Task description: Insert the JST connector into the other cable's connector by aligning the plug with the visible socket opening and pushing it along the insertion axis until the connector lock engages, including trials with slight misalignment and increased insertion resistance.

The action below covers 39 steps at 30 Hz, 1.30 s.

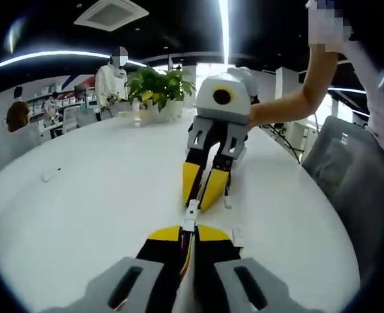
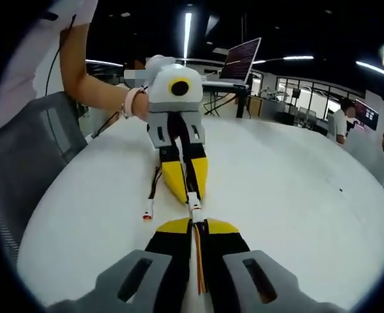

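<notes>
In the left gripper view my left gripper (image 1: 188,229) is shut on a cable of red, yellow and black wires. Its small white JST connector (image 1: 190,212) sticks out past the yellow tips. Facing it, my right gripper (image 1: 201,195) is shut on the other cable, tips almost touching the connector. In the right gripper view my right gripper (image 2: 197,225) pinches thin orange wires leading to the white connector (image 2: 193,202). That connector meets the left gripper (image 2: 185,190) just beyond. The two plugs touch end to end; how deep they sit I cannot tell.
Everything rests on a round white table (image 1: 81,215). Loose white cable ends lie beside the grippers (image 2: 148,212) (image 1: 237,233). A potted plant (image 1: 158,88) and seated people are at the far side, a grey chair (image 1: 348,169) by the edge, a laptop (image 2: 240,62) behind.
</notes>
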Each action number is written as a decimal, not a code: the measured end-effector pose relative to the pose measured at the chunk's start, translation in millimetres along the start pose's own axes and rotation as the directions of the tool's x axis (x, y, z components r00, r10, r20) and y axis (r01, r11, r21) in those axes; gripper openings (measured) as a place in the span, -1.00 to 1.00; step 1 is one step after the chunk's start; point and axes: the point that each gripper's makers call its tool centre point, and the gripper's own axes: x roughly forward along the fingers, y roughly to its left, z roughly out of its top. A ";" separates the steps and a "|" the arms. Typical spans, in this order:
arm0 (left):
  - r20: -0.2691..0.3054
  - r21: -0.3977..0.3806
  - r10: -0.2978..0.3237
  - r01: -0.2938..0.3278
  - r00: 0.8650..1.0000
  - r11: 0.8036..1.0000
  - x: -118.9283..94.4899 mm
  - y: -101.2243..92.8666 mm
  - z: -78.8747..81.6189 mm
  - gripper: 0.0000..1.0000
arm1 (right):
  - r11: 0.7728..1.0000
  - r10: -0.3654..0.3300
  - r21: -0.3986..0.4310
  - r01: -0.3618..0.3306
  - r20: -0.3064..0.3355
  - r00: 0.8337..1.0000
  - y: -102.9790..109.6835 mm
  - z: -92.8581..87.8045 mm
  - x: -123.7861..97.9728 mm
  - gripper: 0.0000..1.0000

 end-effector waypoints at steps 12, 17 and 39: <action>-0.020 0.059 -0.025 0.026 0.999 0.998 3.0 4.6 -5.9 -0.98 | 0.998 0.032 -0.055 -0.033 -0.029 0.999 5.7 1.4 2.0 -0.94; -0.023 0.083 -0.038 0.040 0.999 0.996 3.5 3.5 -5.8 -0.99 | 0.997 0.042 -0.058 -0.044 -0.030 0.999 7.5 2.3 1.8 -0.94; -0.025 0.135 -0.049 0.052 0.998 0.989 2.1 1.7 3.2 -1.00 | 0.997 0.066 -0.047 -0.066 -0.001 0.998 3.2 8.6 -2.5 -0.97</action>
